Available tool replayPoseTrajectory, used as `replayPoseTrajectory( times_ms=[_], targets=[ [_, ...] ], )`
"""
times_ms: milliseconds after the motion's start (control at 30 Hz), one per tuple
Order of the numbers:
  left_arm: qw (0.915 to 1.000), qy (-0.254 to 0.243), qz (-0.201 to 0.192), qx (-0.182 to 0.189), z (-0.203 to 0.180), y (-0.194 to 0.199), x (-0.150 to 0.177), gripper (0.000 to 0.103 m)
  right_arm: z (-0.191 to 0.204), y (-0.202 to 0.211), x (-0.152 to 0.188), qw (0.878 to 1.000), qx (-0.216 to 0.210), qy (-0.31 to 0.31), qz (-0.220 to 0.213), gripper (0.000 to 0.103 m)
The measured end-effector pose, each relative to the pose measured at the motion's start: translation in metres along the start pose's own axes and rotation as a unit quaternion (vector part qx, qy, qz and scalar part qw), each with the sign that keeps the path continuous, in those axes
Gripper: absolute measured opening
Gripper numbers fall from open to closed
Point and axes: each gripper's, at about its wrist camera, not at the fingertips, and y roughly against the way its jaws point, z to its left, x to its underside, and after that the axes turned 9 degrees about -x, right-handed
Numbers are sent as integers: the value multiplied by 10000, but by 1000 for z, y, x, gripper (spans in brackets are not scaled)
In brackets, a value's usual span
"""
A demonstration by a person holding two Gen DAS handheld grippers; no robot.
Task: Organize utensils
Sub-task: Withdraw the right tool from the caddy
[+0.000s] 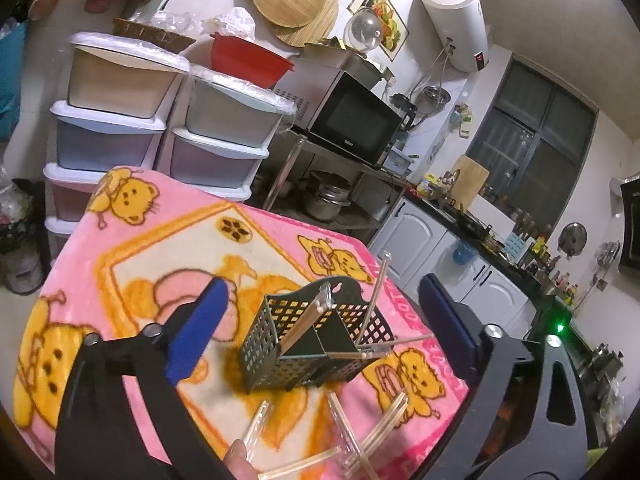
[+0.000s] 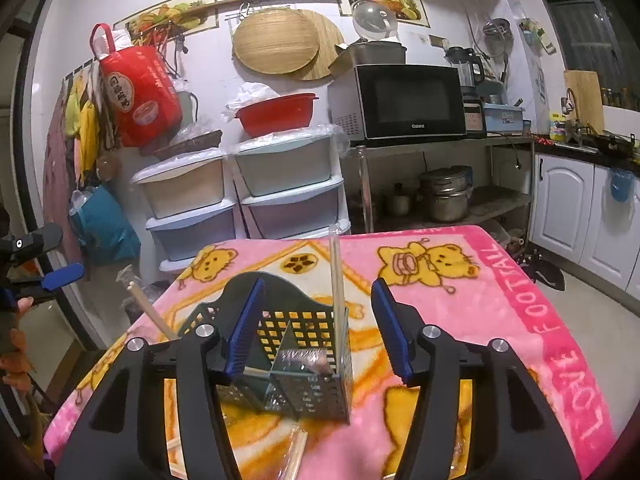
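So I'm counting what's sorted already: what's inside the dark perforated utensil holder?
The holder has a divider and several wrapped chopstick pairs leaning out of its compartments. Its floor and the chopsticks' lower ends are hidden by the walls.

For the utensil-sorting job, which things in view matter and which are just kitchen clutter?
Part of the job:
- dark perforated caddy
- wrapped chopsticks standing in it
- loose wrapped chopsticks on the blanket
- left tool, open
- right tool, open

Just lying about:
- microwave
- red basin
- drawer units
- red bag
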Motion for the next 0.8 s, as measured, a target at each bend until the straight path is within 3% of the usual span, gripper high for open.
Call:
replayPoseTrajectory(
  times_ms=[800],
  targets=[
    [9993, 85, 290, -197, 10, 14, 41, 92, 7, 38, 23, 9998, -29, -145, 160, 59]
  ],
)
